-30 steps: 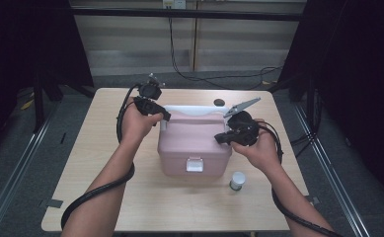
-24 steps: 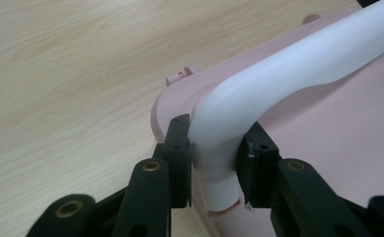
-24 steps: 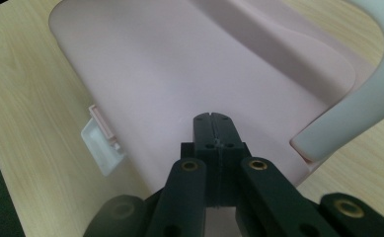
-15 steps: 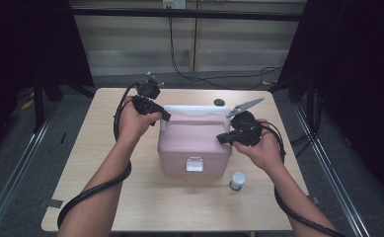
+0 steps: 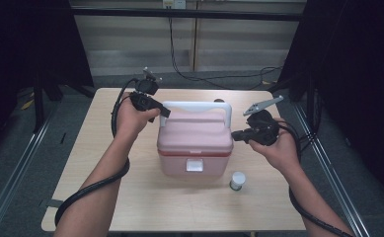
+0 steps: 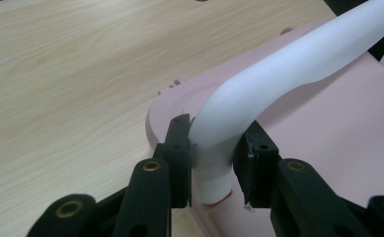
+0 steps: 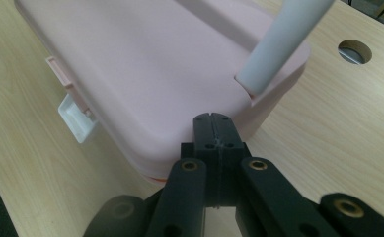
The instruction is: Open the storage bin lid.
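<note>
A pink lidded box with a white handle stands at the table's middle; the handle is raised upright. My left gripper is shut on the handle's left end, near where it joins the lid. At the box's right side my right gripper is shut with nothing between its fingers, its tips touching or just short of the lid's edge. A white latch sticks out from the box's front.
A small white-capped jar stands on the table just right of the box's front corner. A round hole sits in the tabletop behind the box. Dark curtains and floor rails flank the table.
The white handle has swung up from lying back to standing upright, carried by my left gripper. My right gripper has stayed at the box's right side.
</note>
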The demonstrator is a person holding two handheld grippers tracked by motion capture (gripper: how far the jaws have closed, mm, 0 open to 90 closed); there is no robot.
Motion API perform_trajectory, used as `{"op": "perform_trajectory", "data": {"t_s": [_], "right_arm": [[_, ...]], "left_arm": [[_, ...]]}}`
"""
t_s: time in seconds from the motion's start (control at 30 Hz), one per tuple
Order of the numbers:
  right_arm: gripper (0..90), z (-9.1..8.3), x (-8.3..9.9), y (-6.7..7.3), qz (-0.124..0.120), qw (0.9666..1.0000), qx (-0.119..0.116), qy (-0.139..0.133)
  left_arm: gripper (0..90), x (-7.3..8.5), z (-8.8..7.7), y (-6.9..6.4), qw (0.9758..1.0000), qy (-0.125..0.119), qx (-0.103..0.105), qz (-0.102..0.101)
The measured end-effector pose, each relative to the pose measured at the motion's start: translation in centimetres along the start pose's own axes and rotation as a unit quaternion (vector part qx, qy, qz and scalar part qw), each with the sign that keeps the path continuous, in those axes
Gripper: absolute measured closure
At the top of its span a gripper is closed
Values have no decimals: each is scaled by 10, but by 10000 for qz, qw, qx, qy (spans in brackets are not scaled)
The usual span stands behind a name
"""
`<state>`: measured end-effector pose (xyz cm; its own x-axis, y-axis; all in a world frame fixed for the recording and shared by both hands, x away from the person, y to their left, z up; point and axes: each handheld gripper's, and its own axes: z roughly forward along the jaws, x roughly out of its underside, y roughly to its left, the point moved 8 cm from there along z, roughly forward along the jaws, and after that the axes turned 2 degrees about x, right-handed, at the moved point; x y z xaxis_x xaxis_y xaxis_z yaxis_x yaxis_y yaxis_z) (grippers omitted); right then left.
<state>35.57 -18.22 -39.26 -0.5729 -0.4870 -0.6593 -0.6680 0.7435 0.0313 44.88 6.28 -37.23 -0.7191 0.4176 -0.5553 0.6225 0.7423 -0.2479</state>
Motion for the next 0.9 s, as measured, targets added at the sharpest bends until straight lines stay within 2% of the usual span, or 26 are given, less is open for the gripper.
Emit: {"op": "perform_trajectory", "data": {"t_s": [0.27,0.4,0.9], "right_arm": [[900,3,10,-8,73,10000,2,59],[900,3,13,-9,144,9999,-75,59],[900,22,17,1,96,9994,-277,186]], "left_arm": [[695,-6,-5,1,10000,-13,-12,-22],[694,-9,-6,1,10000,-17,-22,-17],[694,-14,-11,0,10000,-92,11,-26]]}}
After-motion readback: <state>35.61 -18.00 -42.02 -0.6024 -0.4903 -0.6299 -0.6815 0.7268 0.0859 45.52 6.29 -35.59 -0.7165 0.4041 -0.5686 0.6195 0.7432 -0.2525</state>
